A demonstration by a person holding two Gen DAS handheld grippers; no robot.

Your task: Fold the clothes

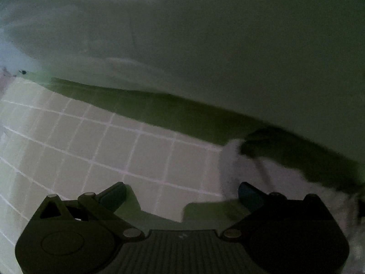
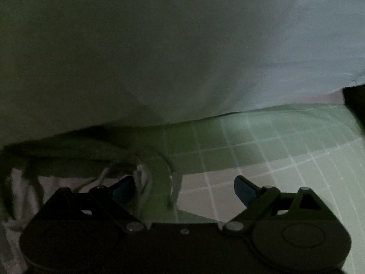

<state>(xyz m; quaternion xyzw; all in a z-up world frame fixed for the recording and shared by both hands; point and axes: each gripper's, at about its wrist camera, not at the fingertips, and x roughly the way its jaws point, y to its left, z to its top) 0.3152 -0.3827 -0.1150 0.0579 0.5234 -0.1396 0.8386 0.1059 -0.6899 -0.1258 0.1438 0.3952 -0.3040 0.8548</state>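
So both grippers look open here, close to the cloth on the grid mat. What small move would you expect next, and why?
Probably both ease forward and close on the pale garment's near edge. The left gripper and right gripper are open and hold nothing, and that edge lies just ahead on the green grid mat. A white drawstring piece sits by the right gripper's fingers; its relation to the garment is unclear.

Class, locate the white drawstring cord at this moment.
In the right wrist view the white drawstring cord lies lower left on the green grid mat, beside the open right gripper.
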